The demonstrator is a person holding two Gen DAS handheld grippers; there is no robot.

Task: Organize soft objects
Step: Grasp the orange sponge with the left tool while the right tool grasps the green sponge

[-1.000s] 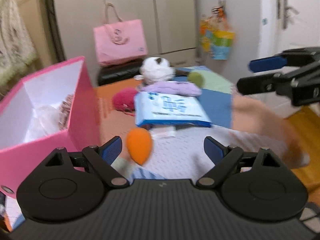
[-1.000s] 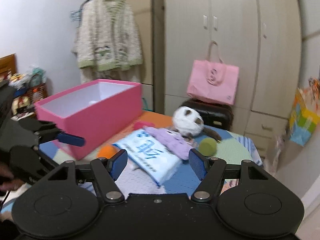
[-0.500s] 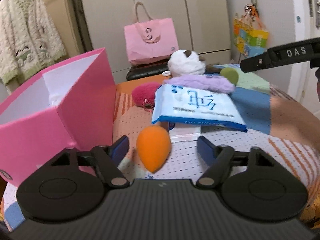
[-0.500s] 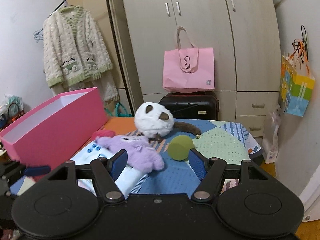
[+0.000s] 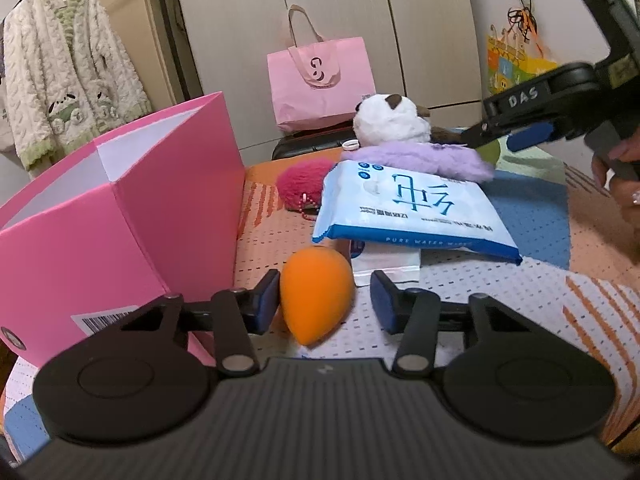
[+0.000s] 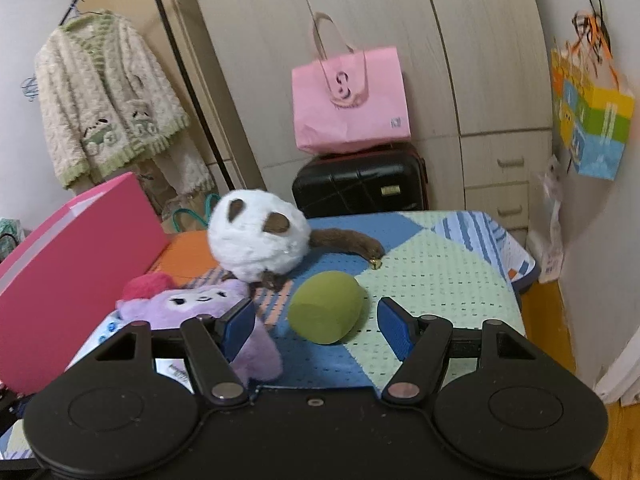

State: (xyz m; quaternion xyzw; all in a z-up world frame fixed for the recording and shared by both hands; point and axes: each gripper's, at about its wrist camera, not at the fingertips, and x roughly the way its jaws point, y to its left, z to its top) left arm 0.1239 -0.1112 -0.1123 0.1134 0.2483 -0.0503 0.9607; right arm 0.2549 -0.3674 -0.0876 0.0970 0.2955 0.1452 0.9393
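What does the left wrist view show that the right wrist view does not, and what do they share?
Only the left wrist view shows the orange sponge between the open left tool and the front of the wipes pack. Only the right wrist view shows the green sponge whole, ahead of the open right tool, and the black suitcase. Both show the pink box, panda plush, purple plush and pink bag.

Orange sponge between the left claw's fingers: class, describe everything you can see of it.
The orange sponge is a smooth, matte, egg-shaped foam piece, plain orange with no markings. It lies on the dotted tablecloth with its pointed end toward the camera, between the open fingers of the left claw. The left finger looks to be touching or nearly touching its side; the right finger stands apart. A pink box sits to its left, a wipes pack behind.
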